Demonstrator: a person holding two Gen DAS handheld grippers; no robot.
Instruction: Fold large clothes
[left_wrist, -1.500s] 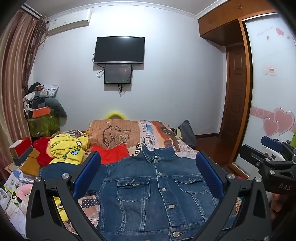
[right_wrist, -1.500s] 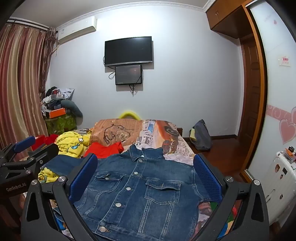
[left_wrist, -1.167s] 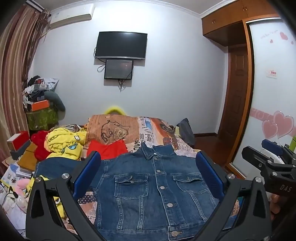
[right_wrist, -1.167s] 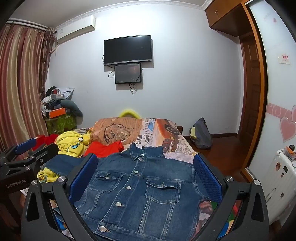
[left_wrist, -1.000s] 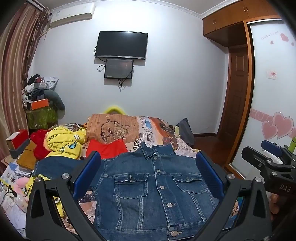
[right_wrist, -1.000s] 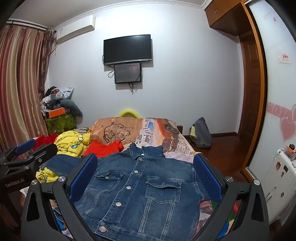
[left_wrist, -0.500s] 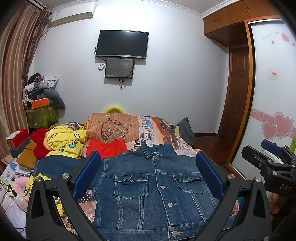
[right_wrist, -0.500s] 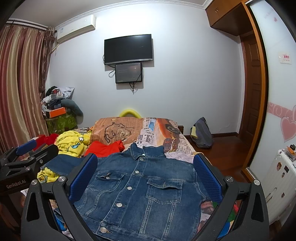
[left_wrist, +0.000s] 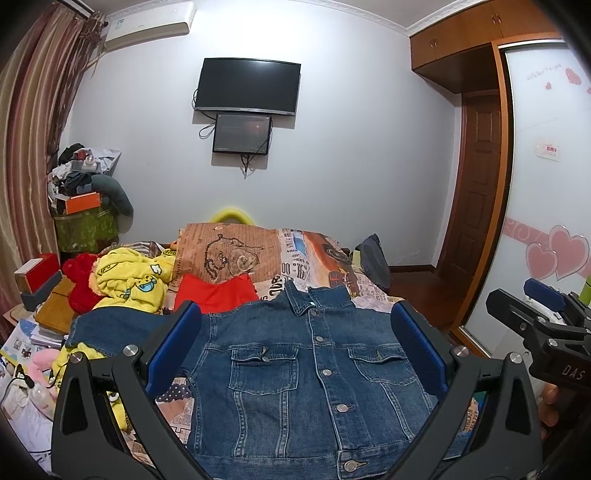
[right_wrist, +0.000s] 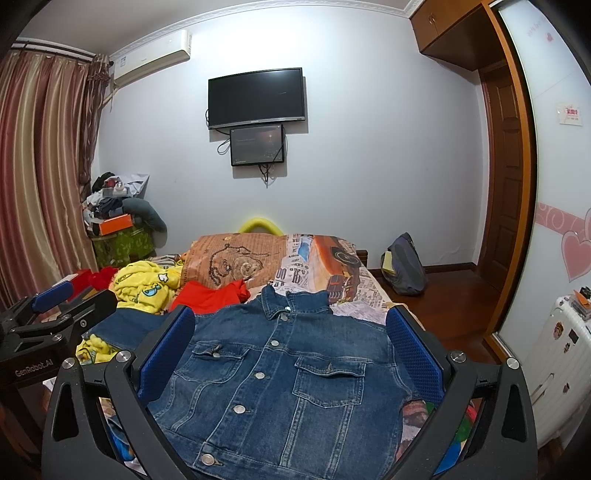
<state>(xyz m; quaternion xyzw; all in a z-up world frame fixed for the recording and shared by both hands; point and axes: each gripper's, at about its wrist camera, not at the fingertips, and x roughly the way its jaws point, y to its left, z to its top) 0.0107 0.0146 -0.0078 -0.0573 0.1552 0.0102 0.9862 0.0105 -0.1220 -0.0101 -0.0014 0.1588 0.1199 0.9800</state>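
Note:
A blue denim jacket lies flat and buttoned on the bed, collar away from me, one sleeve spread to the left. It also shows in the right wrist view. My left gripper is open and empty, held above the jacket's chest. My right gripper is open and empty, also above the jacket. Each gripper shows at the edge of the other's view: the right gripper, the left gripper.
A red garment and a yellow cartoon garment lie beyond the jacket on the bed's printed cover. Boxes and clutter are at the left. A backpack stands on the floor; a white suitcase is right.
Both grippers have tilted up a little and drifted slightly; the jacket sits a bit lower in both views. The jaws have stayed open and nothing was taken hold of.

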